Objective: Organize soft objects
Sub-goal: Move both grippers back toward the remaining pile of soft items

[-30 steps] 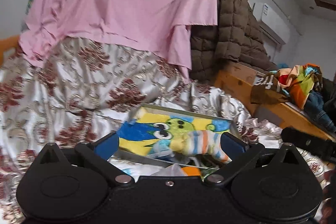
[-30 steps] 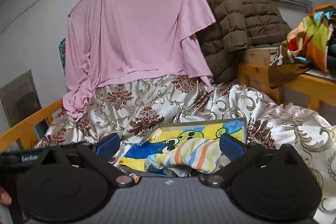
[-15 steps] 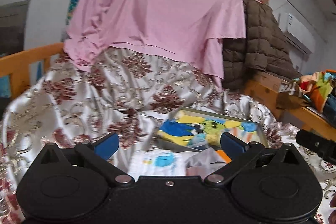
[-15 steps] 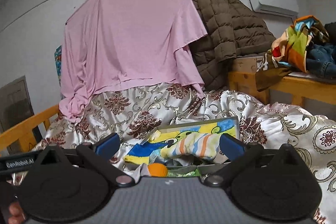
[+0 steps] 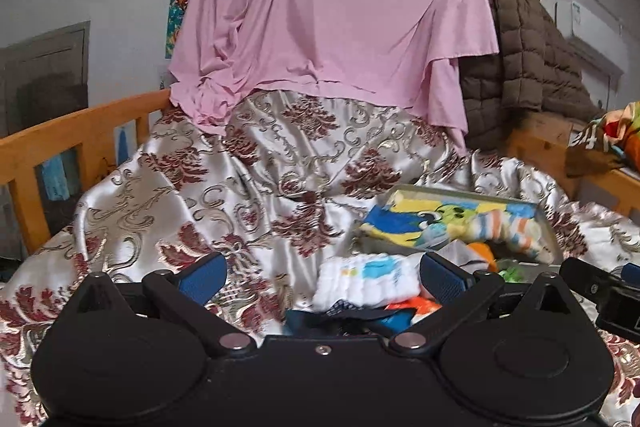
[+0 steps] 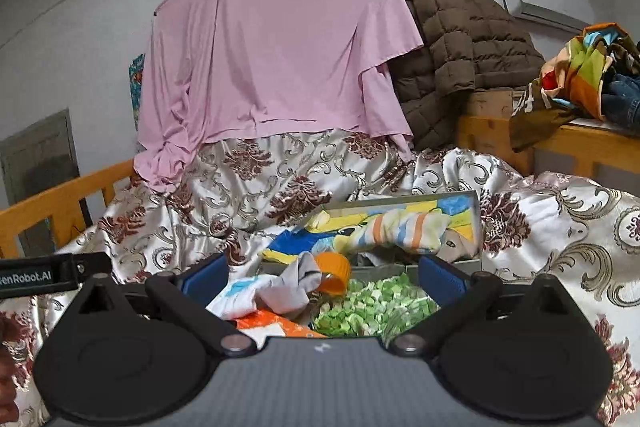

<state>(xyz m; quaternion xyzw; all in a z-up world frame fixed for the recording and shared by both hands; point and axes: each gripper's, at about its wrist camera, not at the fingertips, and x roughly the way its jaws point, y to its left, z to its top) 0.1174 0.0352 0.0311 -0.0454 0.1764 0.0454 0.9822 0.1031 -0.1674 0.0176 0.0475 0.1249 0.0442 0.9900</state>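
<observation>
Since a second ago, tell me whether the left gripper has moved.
Yes. The left gripper has swung left: the gray tray, earlier centred between its fingers, now sits right of them.

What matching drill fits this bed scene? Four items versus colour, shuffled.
Column 1:
1. hanging sheet
2. quilted jacket
3. small cup
4. foam bits

Column 2:
a. green
b. pink
c. orange
d. brown

Pairs: 1-b, 2-d, 3-c, 4-a.

Both the left gripper and the right gripper have their jaws spread, with nothing held.
</observation>
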